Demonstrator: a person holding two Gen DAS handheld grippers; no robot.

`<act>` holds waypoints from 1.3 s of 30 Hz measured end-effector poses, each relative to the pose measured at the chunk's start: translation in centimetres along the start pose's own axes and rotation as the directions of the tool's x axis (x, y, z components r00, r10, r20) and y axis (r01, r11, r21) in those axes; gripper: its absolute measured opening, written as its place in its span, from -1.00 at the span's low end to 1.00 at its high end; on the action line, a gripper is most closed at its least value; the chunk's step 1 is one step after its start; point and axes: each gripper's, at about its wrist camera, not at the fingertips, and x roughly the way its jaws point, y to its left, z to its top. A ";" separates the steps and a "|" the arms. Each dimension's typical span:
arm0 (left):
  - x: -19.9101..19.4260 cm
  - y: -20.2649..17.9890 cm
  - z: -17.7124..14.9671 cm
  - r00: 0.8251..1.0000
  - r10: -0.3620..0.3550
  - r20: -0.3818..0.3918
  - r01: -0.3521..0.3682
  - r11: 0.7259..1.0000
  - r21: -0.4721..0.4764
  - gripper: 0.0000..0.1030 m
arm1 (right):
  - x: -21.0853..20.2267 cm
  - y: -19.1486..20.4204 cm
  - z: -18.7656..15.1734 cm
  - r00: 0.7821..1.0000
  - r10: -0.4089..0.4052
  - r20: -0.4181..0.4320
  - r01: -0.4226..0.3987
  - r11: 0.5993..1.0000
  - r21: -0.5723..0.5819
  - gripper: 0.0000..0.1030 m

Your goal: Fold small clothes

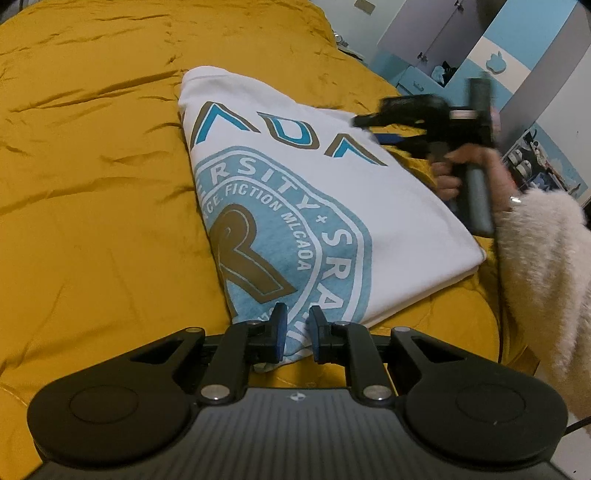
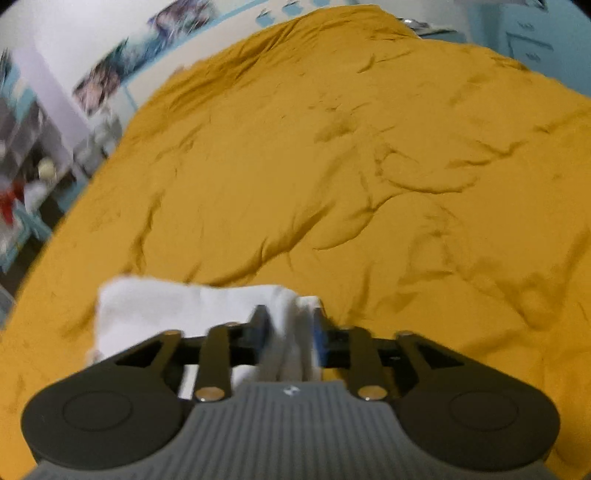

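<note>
Left wrist view shows a mustard-yellow bedspread (image 1: 92,184), creased, with a blue and grey wardrobe (image 1: 461,33) and shelves beyond the bed. A folded white T-shirt (image 1: 295,206) with a blue crest lies flat on the spread. The left gripper (image 1: 297,334) hovers over the shirt's near corner, its blue pads a narrow gap apart with nothing between them. Across the shirt, the right gripper (image 2: 290,332) pinches a bunch of the white cloth at the shirt's far edge.
</note>
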 end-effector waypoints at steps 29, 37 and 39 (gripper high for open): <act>12.7 16.9 18.2 0.955 -0.210 0.208 0.281 0.860 -0.426 0.11 | -14.7 0.4 -13.7 0.971 0.179 -0.160 -0.190 0.980 -0.056 -0.29; 14.1 17.5 19.8 0.908 -0.296 0.296 0.403 0.810 -0.425 -0.92 | -14.4 0.2 -14.0 0.970 0.182 -0.162 -0.188 0.982 -0.024 -0.29; 14.7 17.5 20.5 0.916 -0.289 0.277 0.385 0.825 -0.413 -0.91 | -14.2 0.3 -14.0 0.970 0.181 -0.162 -0.188 0.982 -0.028 -0.29</act>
